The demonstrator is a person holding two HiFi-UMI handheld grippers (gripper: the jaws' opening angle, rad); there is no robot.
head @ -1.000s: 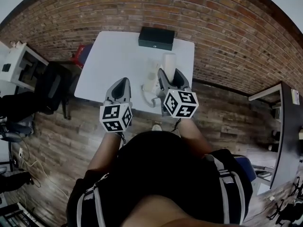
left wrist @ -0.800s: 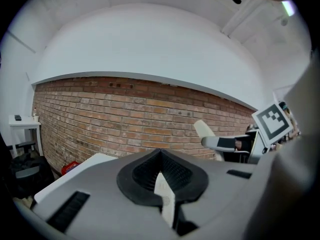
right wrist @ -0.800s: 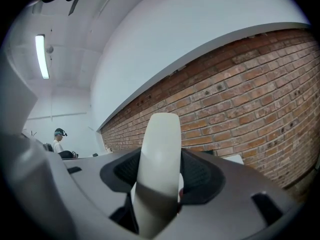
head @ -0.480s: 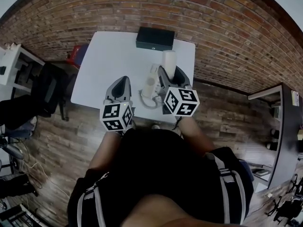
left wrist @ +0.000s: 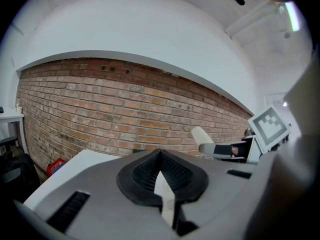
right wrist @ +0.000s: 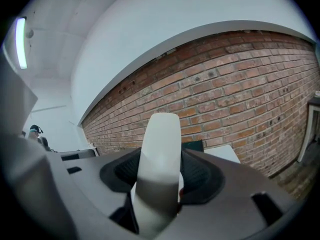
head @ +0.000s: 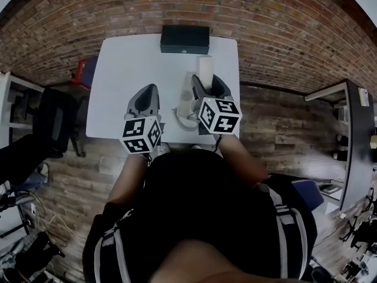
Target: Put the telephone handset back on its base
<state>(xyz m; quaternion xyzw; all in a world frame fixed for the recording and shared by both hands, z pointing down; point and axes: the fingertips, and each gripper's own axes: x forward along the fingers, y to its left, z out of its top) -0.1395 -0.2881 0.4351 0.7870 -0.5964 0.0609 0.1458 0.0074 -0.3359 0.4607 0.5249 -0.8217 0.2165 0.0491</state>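
Right claw (right wrist: 157, 176) is clamped on the handset (right wrist: 161, 134). Its dark pads press the white bar from both sides at a wide spread, and the bar's rounded end sticks out well ahead of the tips.

Beneath both hands lies the white counter (head: 126, 69), set against a brick wall. A dark box (head: 184, 39) sits at its far edge, well apart from the work.

The left claw (head: 149, 92) hovers over the near half of the counter. Its pads meet at the tips, and I judge it holds nothing. A pale sliver shows low between the pads in the left gripper view, and I cannot tell what it is.

Between the two claws a slim white body lies on the counter, which I take to be the base (head: 184, 106). A pale loop by its near end is probably the cord (head: 187, 122).

The next move depends on how handset and base line up. The handset is in the air just to the right of the base, and its free end reaches further toward the dark box. Both long axes seem to run away from the person, roughly parallel. The right hand already carries the handset and is the nearer one, so it should need only a short shift to its left and then down, with little turning.
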